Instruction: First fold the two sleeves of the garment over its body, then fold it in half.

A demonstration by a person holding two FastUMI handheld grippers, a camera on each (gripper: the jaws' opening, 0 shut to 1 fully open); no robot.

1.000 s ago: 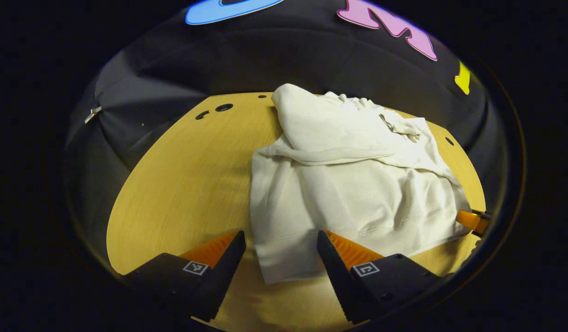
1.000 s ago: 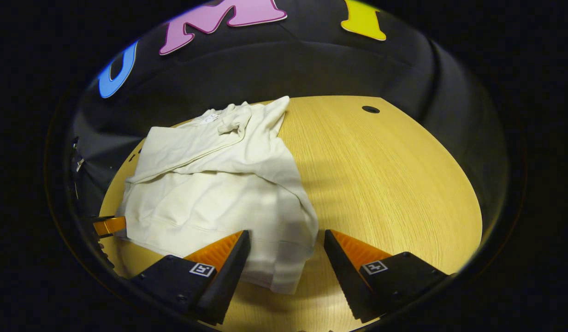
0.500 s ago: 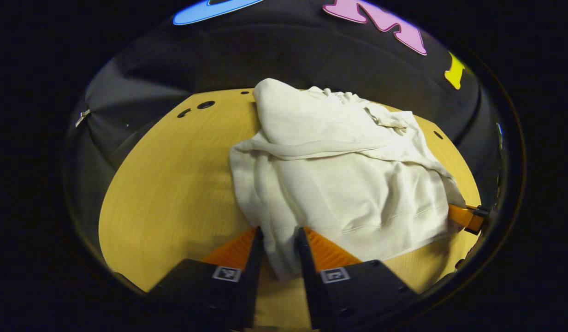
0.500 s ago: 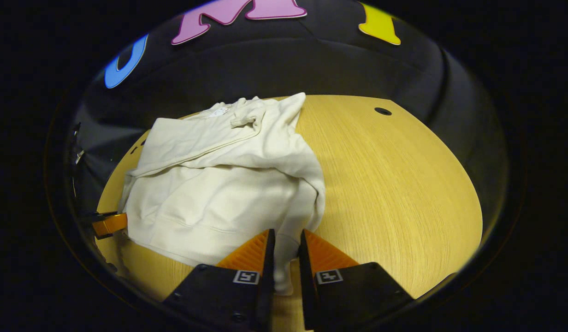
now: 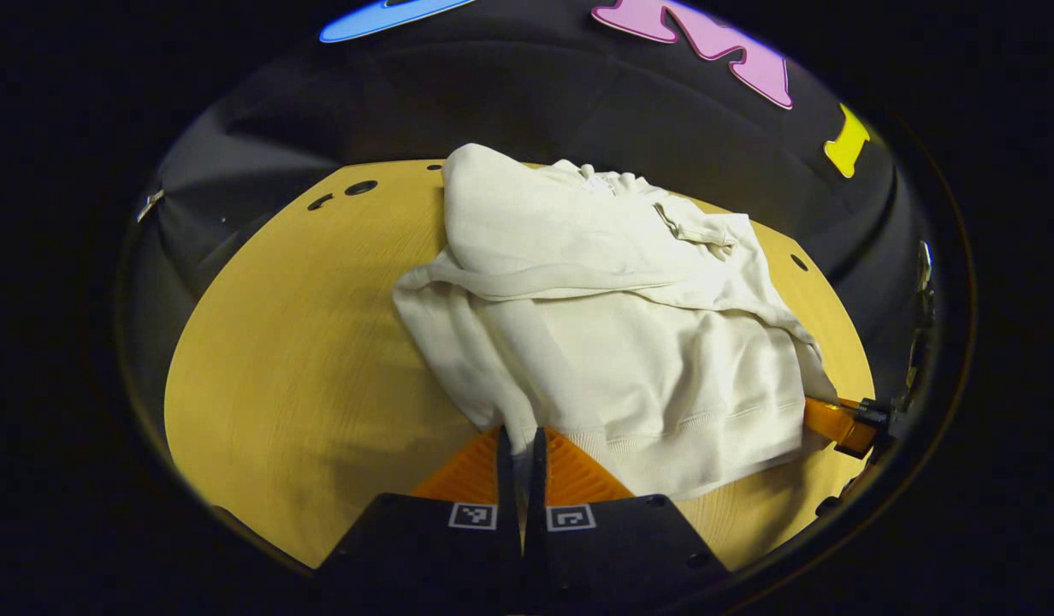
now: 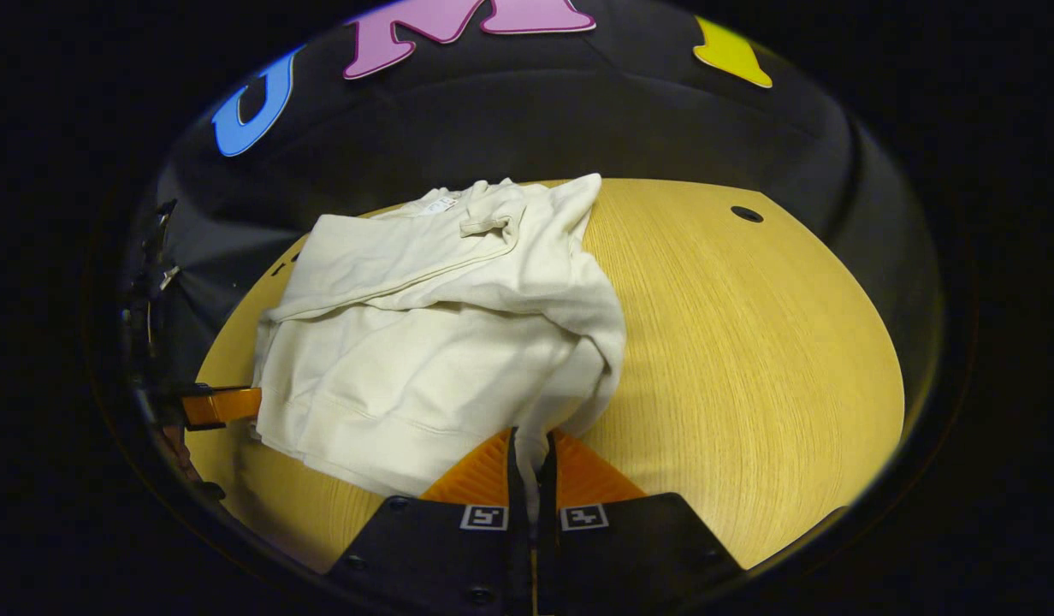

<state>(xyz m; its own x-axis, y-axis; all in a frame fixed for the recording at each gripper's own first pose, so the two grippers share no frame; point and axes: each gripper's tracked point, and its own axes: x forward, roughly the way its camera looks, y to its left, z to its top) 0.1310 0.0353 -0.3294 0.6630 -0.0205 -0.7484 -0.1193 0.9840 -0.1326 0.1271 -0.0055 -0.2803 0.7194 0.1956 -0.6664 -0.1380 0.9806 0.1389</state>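
On the wooden table [image 5: 279, 342], cream garment [image 5: 612, 342], left gripper [image 5: 520, 445] and right gripper [image 6: 534, 449] jaws each clamped on a hem corner

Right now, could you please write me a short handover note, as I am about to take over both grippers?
Left gripper: shut on the garment's bottom hem at its own corner, fingers pressed together on the cloth.
Right gripper: shut on the hem's other corner.
The garment lies on the wooden table, neck end toward the booth wall, hem toward you.
Done: both sleeves appear folded across the body.
Left: the fold in half. Probably lift both hem corners together and carry them up to the neck end, then release.
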